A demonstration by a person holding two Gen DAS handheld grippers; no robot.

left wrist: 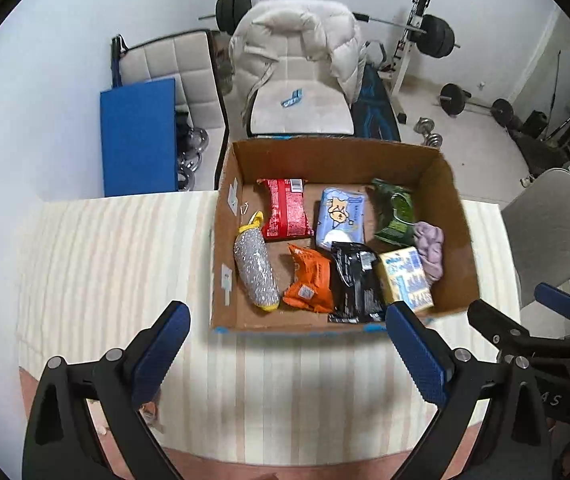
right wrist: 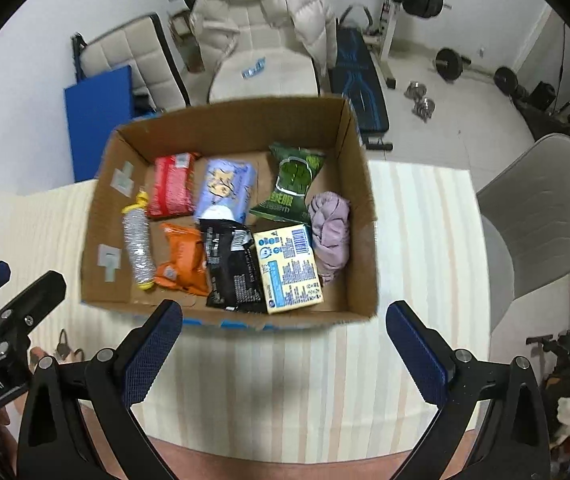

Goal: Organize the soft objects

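Inside box [left wrist: 437, 160], scrubber [left wrist: 255, 268] lies front-to-back.

Both wrist views overlook the box [left wrist: 337, 160] from nearby.

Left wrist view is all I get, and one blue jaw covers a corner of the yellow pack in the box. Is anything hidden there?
Observer: No. The right wrist view shows the whole yellow pack lying flat on the floor of the box, with nothing on that corner.
Operator: I only see the edge of the other gripper. Is it holding something?
Observer: No. The right gripper has its jaws wide open and empty, just short of the box.
Operator: Does my own gripper have any writing on it?
Observer: Yes. From the right wrist view, the body of the left gripper carries a label that reads "nRobot.AI", cut off at the picture's edge.
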